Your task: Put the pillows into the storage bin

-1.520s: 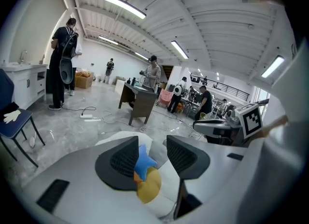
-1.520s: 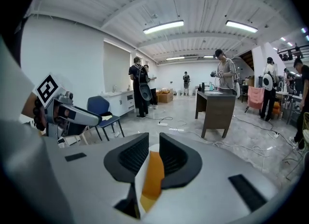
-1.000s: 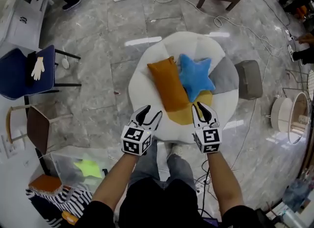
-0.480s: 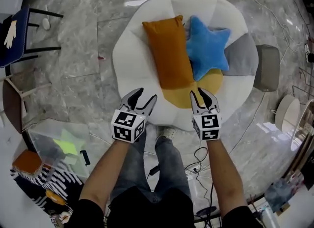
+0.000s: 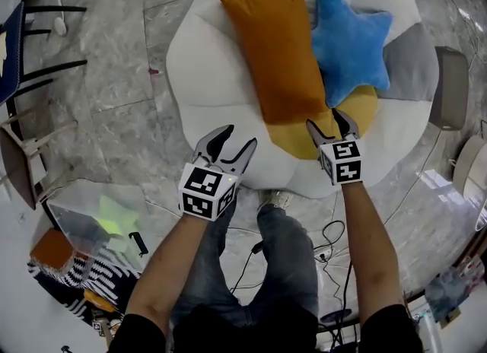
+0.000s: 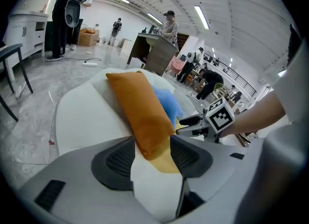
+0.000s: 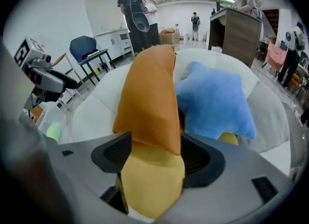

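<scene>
The orange pillow (image 5: 278,55) is laid lengthwise on the round white pouf (image 5: 198,70), with its near short end over the pouf's yellow panel (image 5: 300,144). Its right long edge is touched by the blue star pillow (image 5: 351,39), so little room is left on that side. Along its left long edge a broad strip of bare white cushion is left free.

The left gripper (image 5: 240,137) is held over the pouf's near rim, just short of the pillow. Its jaws are set apart and have been widening a little, with nothing pressed between them. The right gripper (image 5: 331,122) is placed at the pillow's near right corner. Its jaws have just been opening and are spread wide, and the corner is seen between the pads without being squeezed.

The clear storage bin (image 5: 68,199) is set on the marble floor (image 5: 106,108) at the person's lower left, well apart from the pouf, and a green star pillow (image 5: 112,218) is already seen inside it.

The orange pillow is seen as a plump, smooth oblong with squared corners. The blue one is seen as fuzzy and five-pointed.
</scene>
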A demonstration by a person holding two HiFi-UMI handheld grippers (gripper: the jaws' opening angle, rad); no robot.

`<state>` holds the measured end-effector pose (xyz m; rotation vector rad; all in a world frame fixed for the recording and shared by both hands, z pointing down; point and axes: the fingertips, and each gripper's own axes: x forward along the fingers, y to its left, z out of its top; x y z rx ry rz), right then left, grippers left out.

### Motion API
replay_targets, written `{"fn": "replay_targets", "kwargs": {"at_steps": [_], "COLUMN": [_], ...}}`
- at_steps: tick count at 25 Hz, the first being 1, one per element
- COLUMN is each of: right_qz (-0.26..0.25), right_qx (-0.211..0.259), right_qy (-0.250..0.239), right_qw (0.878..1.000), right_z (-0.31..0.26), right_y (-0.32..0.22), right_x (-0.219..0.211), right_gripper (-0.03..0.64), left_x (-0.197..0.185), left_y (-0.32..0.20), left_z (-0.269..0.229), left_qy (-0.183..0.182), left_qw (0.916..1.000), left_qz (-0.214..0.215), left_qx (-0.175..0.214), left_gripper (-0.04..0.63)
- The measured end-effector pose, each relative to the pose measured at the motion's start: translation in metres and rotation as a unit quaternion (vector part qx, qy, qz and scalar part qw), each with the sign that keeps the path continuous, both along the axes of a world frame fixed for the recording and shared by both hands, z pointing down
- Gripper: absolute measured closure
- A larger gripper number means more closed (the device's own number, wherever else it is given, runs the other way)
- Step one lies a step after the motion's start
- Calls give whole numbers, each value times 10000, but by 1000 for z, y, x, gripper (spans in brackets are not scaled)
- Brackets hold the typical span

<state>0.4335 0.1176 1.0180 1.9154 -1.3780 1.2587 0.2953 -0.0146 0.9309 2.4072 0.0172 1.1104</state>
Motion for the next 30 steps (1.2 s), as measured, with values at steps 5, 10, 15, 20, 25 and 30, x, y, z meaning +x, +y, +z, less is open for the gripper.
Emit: {"fn": "replay_targets", "kwargs": {"at_steps": [5, 10, 15, 20, 25, 30], "right_qz": [-18, -168, -336, -508, -65, 88], "right_qx": [148, 230, 114, 35, 887, 1292], "right_qy": [-341, -639, -1076, -736, -1728, -1924], "right_qw": [9993, 9975, 9936, 9960, 9809, 9727], "right_z": [35, 53, 53, 17, -56, -132], "right_y": [-14, -29, -45, -57, -78, -78], "right_x": [4, 9, -12, -39, -70, -83], "right_gripper": [231, 175, 178, 407, 439, 442], "left_x": [0, -7, -23, -43, -55, -55], "left_y": [-6, -15, -24, -26, -19, -5], "left_z": [24, 26, 21, 8, -24, -57], "left_qy": [-9, -1, -94, -254, -244, -194], "left_qw": [10000, 10000, 9998, 9993, 9993, 9994], "left_qz": [36, 52, -83, -160, -137, 230], "left_qx": [-3, -76, -167, -235, -258, -197], "left_gripper": [356, 356, 356, 350, 345, 276]}}
